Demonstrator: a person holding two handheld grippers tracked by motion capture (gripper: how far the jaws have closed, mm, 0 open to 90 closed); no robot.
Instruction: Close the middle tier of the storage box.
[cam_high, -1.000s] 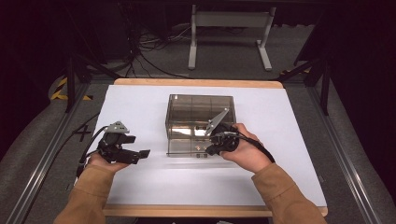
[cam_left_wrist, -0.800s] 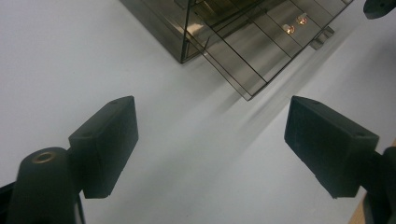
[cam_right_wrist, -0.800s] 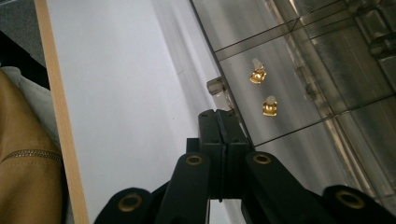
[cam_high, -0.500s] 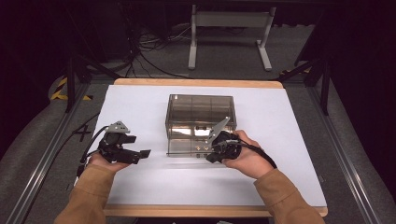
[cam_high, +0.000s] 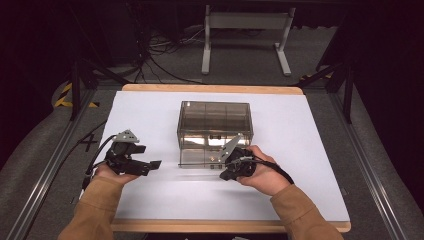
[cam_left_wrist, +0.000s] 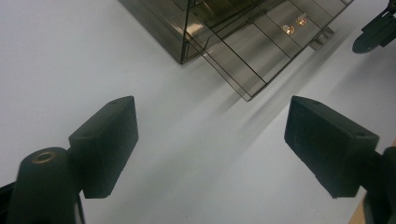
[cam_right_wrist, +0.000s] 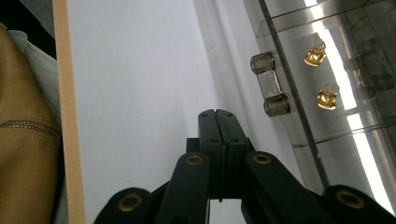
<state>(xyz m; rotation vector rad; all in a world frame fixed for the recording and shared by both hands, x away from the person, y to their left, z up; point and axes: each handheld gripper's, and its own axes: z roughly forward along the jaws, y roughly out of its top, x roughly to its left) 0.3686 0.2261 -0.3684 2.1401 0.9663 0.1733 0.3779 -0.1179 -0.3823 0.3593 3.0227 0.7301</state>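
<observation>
floor: grey carpet (cam_high: 45, 150) | cables (cam_high: 160, 55) | metal stand (cam_high: 245, 30) | surroundings dark

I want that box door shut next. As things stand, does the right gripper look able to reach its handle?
Probably yes. The right gripper, jaws shut, sits just beside the handle on the open door, with bare table between.

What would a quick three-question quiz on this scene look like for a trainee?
1. True or false: the right gripper is shut with nothing between its jaws.
2. Which gripper is nearer the handle of the smoky box? A: left. B: right.
3. Fill in: the left gripper hangs over the white table with its jaws ____.
Key: 1 true; 2 B; 3 open.
</observation>
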